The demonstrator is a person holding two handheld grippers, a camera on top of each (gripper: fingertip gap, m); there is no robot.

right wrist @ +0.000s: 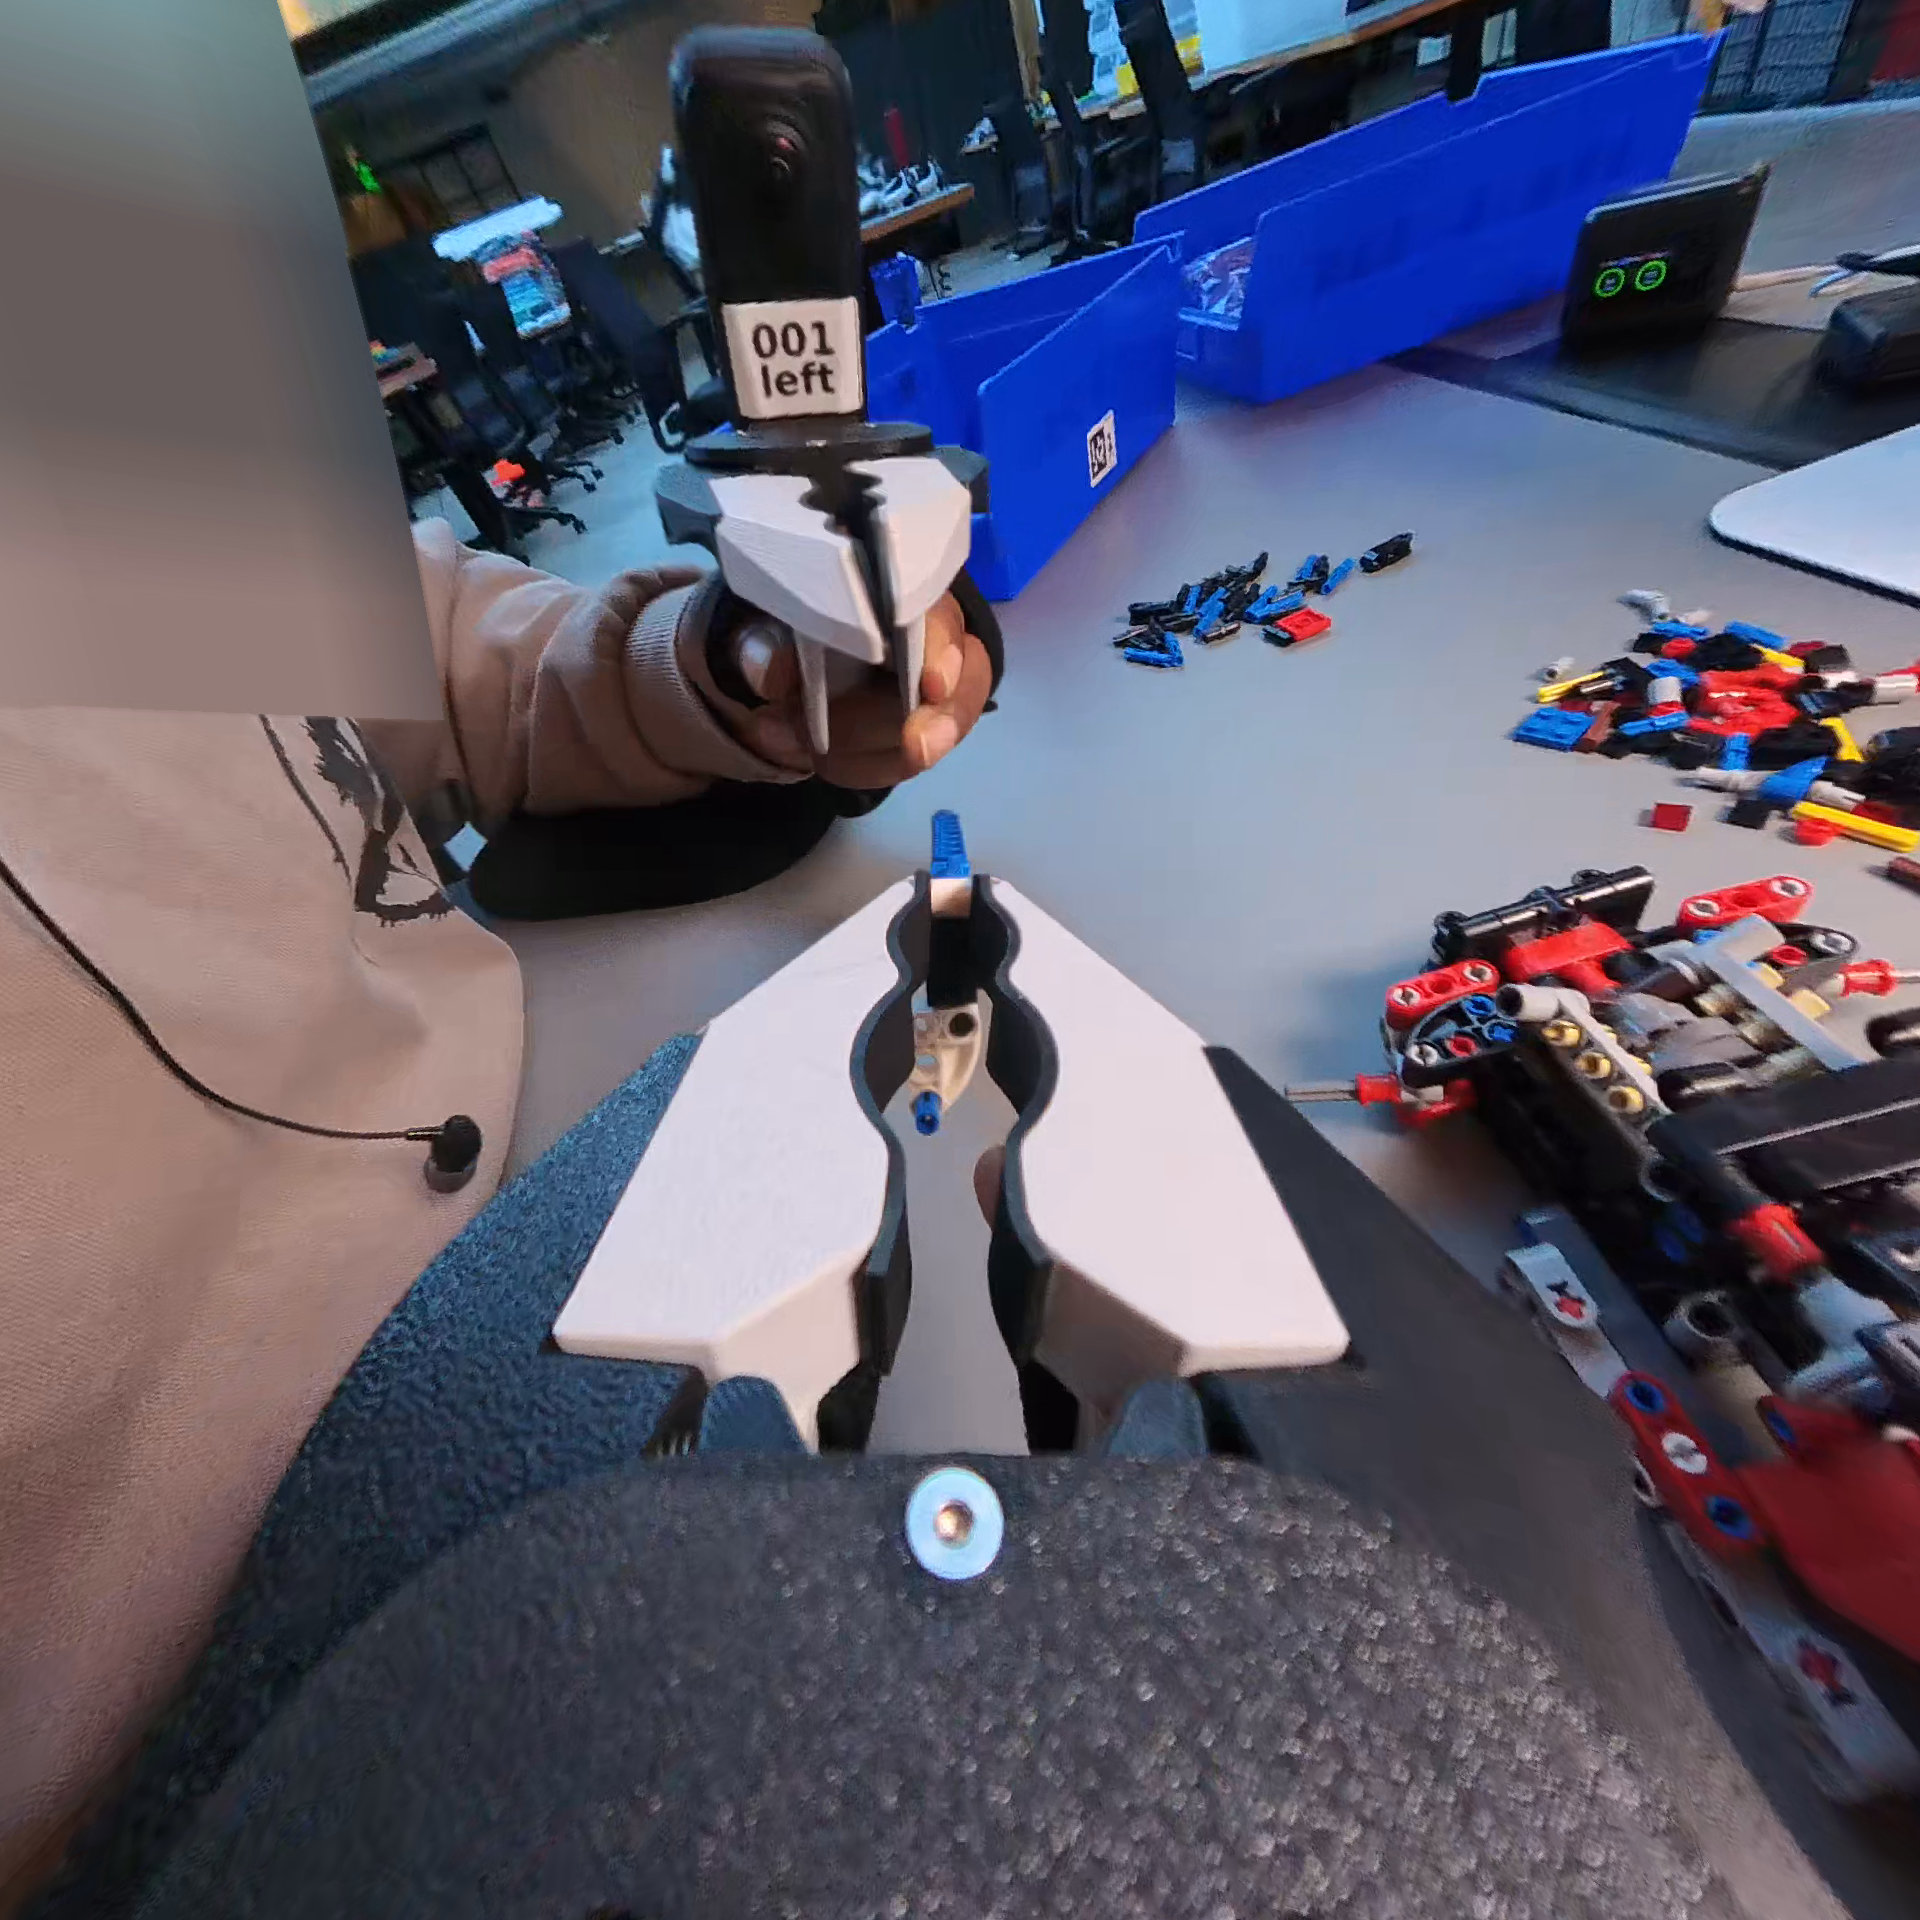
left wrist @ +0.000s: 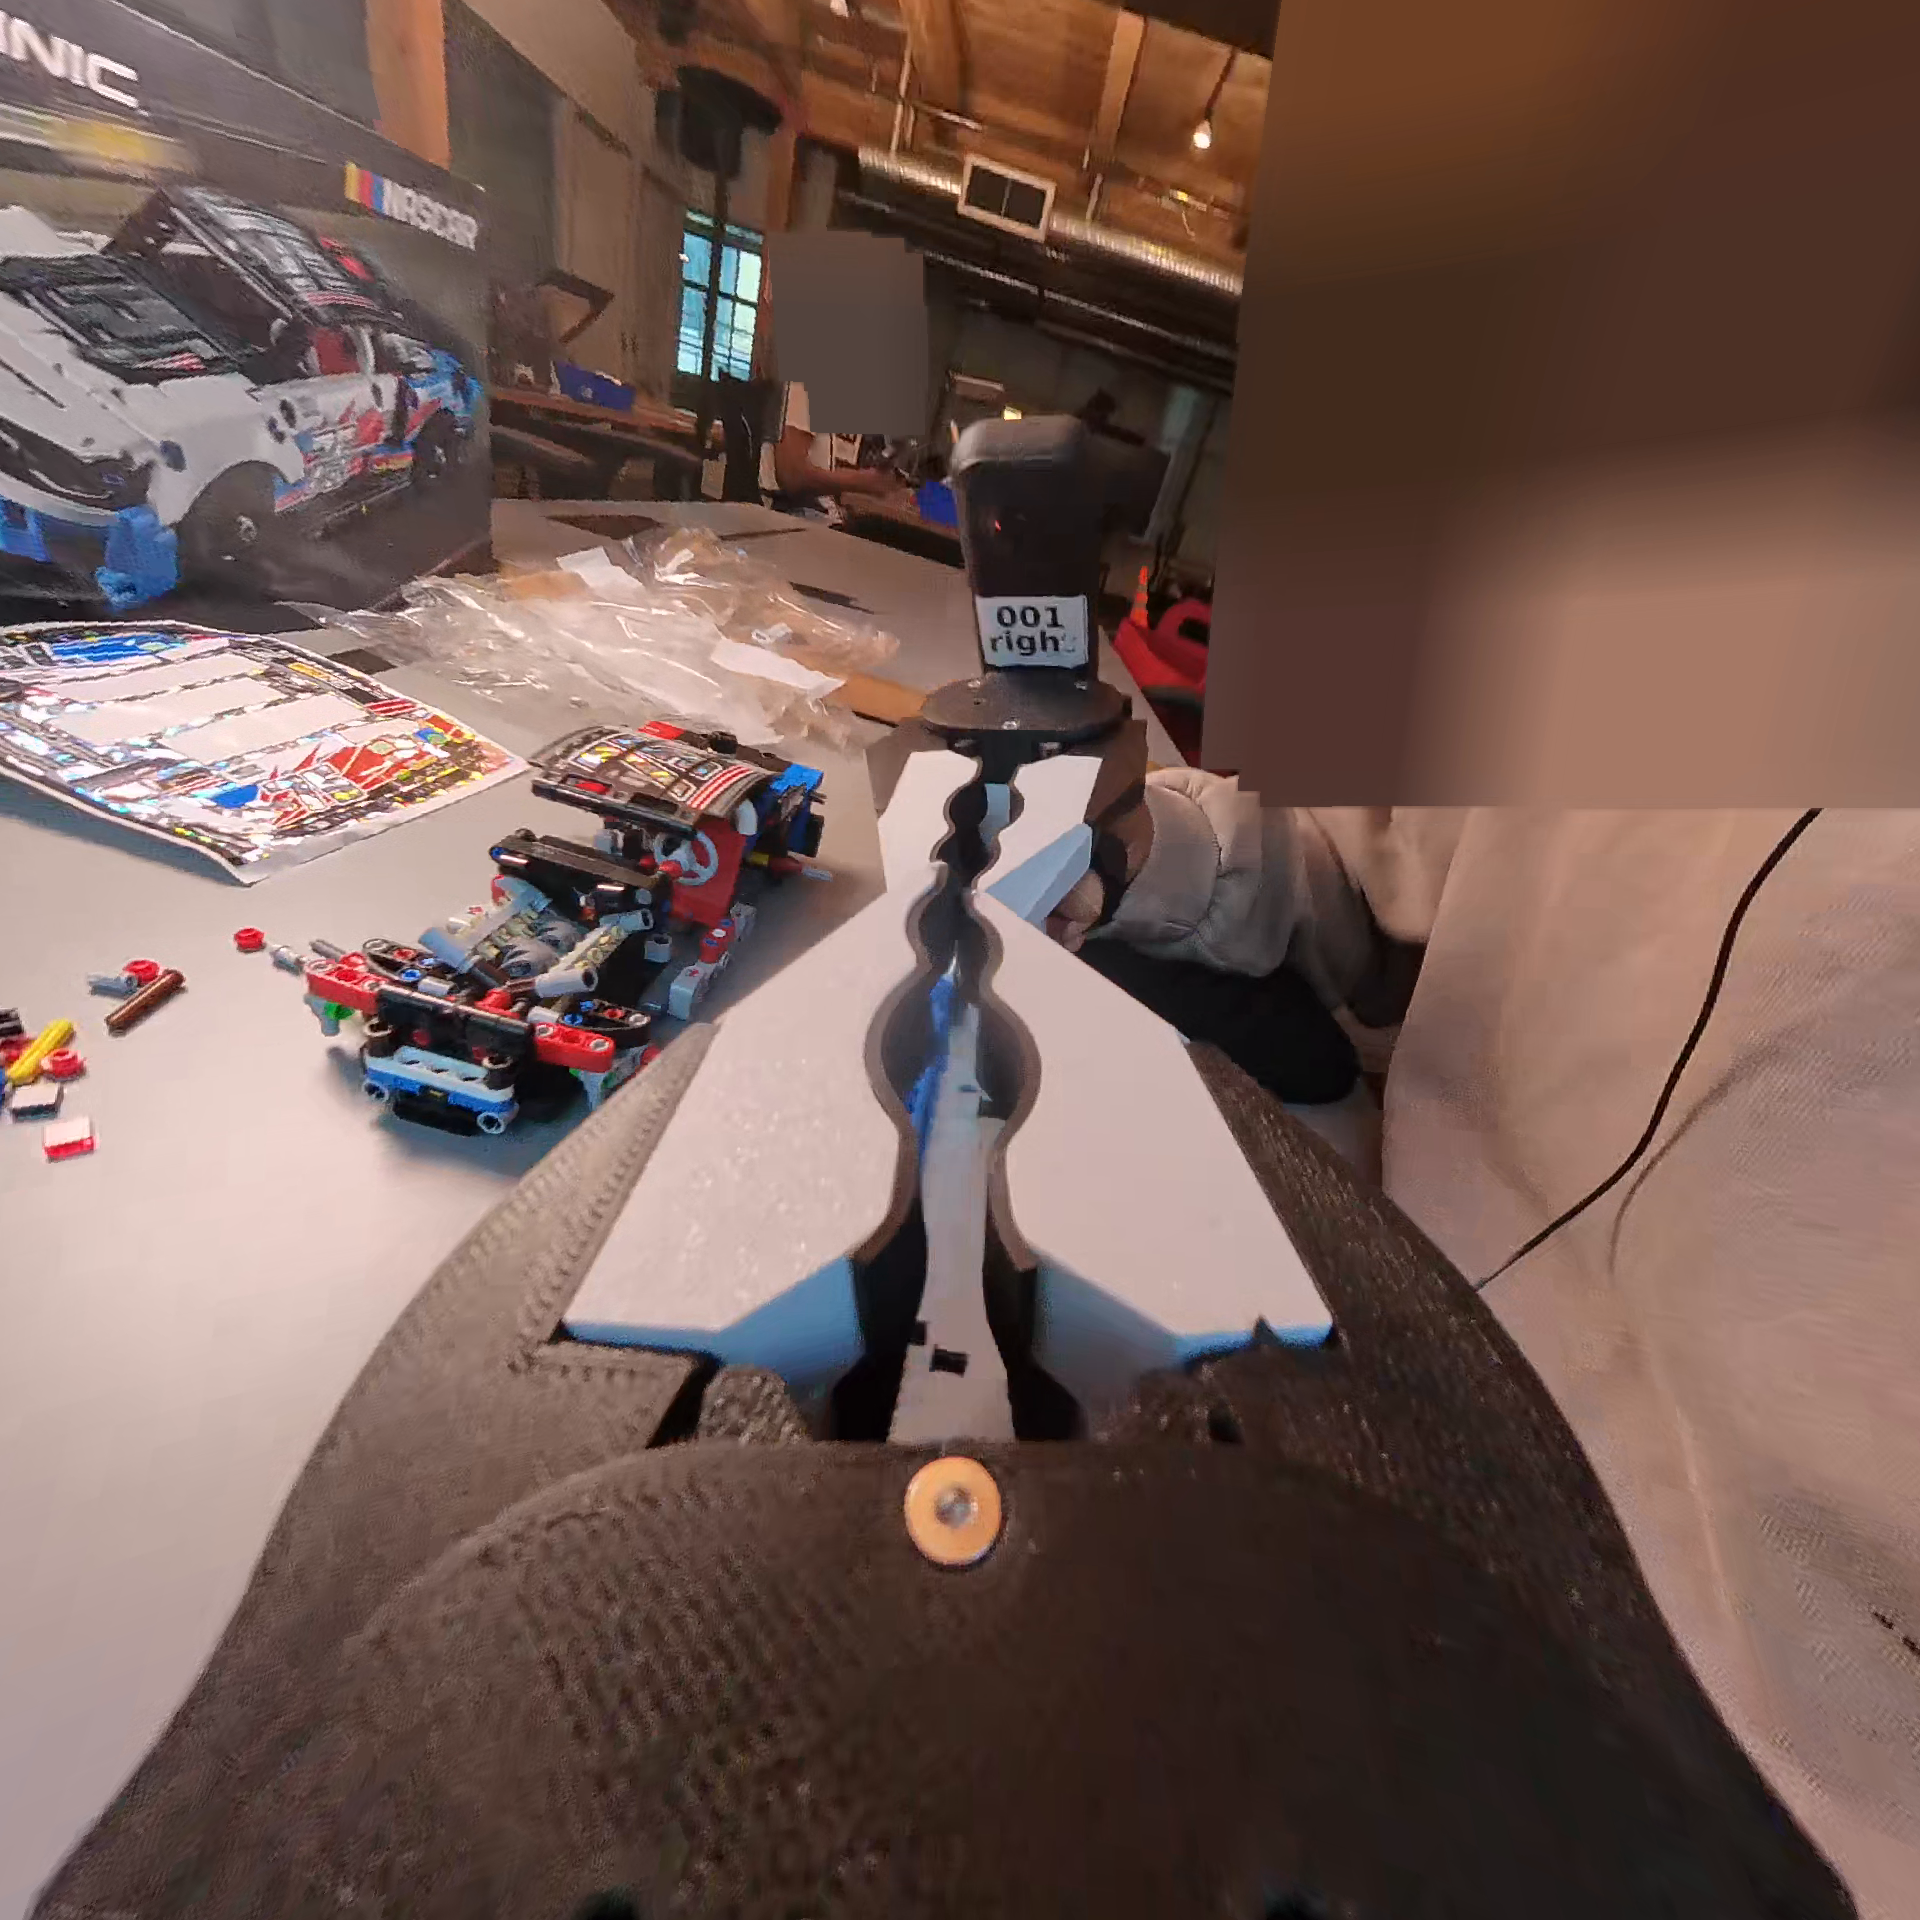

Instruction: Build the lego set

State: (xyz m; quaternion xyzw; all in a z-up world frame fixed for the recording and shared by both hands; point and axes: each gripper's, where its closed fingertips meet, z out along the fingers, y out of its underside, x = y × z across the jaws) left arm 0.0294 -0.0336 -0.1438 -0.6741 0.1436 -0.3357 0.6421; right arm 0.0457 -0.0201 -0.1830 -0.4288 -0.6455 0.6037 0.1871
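My right gripper [right wrist: 948, 888] is shut on a small lego sub-assembly [right wrist: 948, 977]. The sub-assembly's blue end sticks out past the tips, its white and black parts sit between the pads, and a light grey beam with a blue pin lies in the hollow behind. I hold it just above the grey table [right wrist: 1299, 831]. My left gripper [left wrist: 961, 909] faces the right gripper [left wrist: 971, 873] tip to tip, and its fingers look closed at the tips. A blurred white and blue shape [left wrist: 951, 1143] shows through the hollow between its fingers; I cannot tell what it is. The left gripper also shows in the right wrist view [right wrist: 868, 707], raised above the table.
The half-built lego car [left wrist: 561, 935] [right wrist: 1662, 1091] lies on the table. The set's box [left wrist: 239, 343], a sticker sheet [left wrist: 229, 727] and empty plastic bags [left wrist: 644, 623] lie behind it. Loose pieces [right wrist: 1745, 707], a pile of pins [right wrist: 1226, 613] and blue bins [right wrist: 1081, 416] lie farther off. Spacing between my two grippers at the tips: around 5 cm.
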